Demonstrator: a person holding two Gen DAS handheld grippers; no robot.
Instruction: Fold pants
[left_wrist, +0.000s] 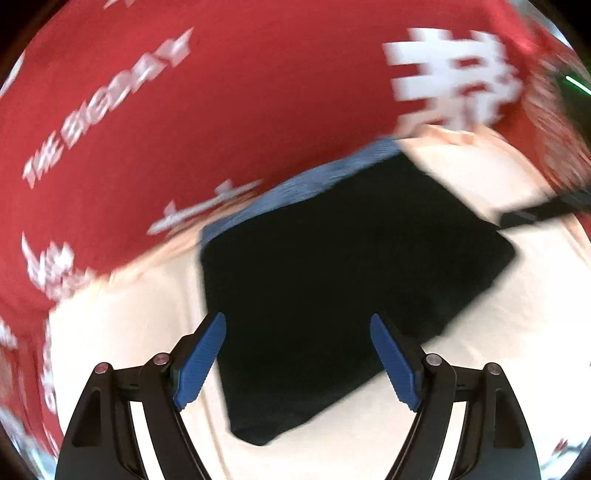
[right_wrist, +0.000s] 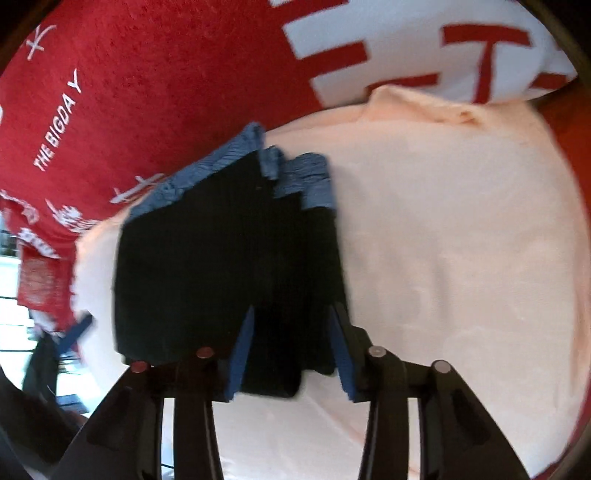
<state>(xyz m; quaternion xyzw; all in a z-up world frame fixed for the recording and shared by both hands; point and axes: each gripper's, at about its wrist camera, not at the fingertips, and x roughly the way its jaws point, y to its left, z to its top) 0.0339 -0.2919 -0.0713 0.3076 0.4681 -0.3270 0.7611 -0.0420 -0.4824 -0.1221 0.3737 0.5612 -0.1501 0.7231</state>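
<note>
- Pale peach cloth (right_wrist: 443, 258) covers the work surface in both wrist views; beyond it lies a red cloth with white lettering (left_wrist: 184, 110), and the left wrist view is smeared by motion.
- Folded into a compact dark rectangle, the black pants (left_wrist: 332, 266) lie flat on the peach cloth, with a blue-grey ribbed waistband (left_wrist: 314, 177) showing along their far edge, next to the red cloth.
- From the right wrist camera the same pants (right_wrist: 221, 266) show two stacked layers, and the waistband (right_wrist: 310, 181) is bunched at the far corners.
- The left gripper (left_wrist: 297, 363) hangs above the near part of the pants with its blue-padded jaws spread wide; the dark fabric lies between and beyond the tips, and neither pad presses on it.
- The right gripper (right_wrist: 291, 354) has its jaws partly apart, straddling the near edge of the pants; a fold of black fabric sits between the blue pads (right_wrist: 242, 354), and gaps show on both sides, so nothing is pinched.
- A thin black strap-like shape (left_wrist: 546, 210) crosses the peach cloth to the far right of the left jaws; it is too blurred to tell what it is.
- Far ahead and to the right of the right jaws, a white panel with red strokes (right_wrist: 424, 48) lies at the far edge of the peach cloth.
</note>
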